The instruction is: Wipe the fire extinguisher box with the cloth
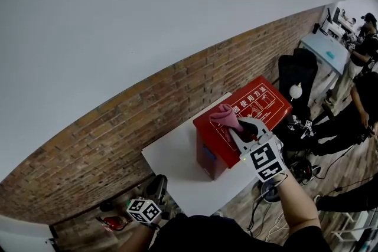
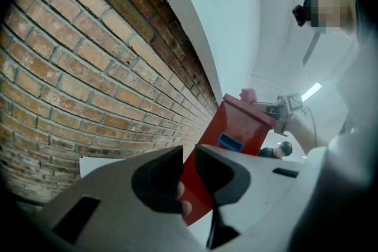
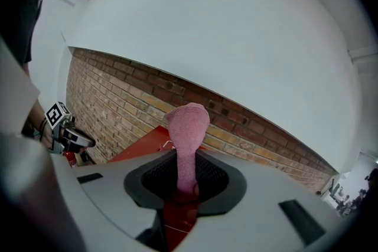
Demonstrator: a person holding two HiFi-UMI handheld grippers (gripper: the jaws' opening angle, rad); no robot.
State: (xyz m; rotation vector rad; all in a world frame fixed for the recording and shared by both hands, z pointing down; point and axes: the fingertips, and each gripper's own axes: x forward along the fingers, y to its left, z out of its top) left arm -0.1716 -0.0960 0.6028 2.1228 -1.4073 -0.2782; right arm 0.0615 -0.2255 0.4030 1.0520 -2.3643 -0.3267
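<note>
The red fire extinguisher box (image 1: 257,108) stands on a white table (image 1: 177,162) against the brick wall. My right gripper (image 1: 238,127) is shut on a pink cloth (image 1: 225,115), which rests on the near left part of the box's top. In the right gripper view the cloth (image 3: 188,127) sticks up between the jaws, with the box (image 3: 142,147) below it. My left gripper (image 1: 157,187) hangs low at the table's left front, away from the box. Its jaws (image 2: 189,153) stand a narrow slit apart, holding nothing. Beyond them are the box (image 2: 236,127) and the cloth (image 2: 248,94).
The brick wall (image 1: 118,127) runs behind the table. A black chair (image 1: 295,77), a pale blue table (image 1: 325,50) and seated people (image 1: 360,97) are to the right. Cables and a round device (image 1: 271,190) lie on the floor. A small red item (image 1: 115,222) sits near the left gripper.
</note>
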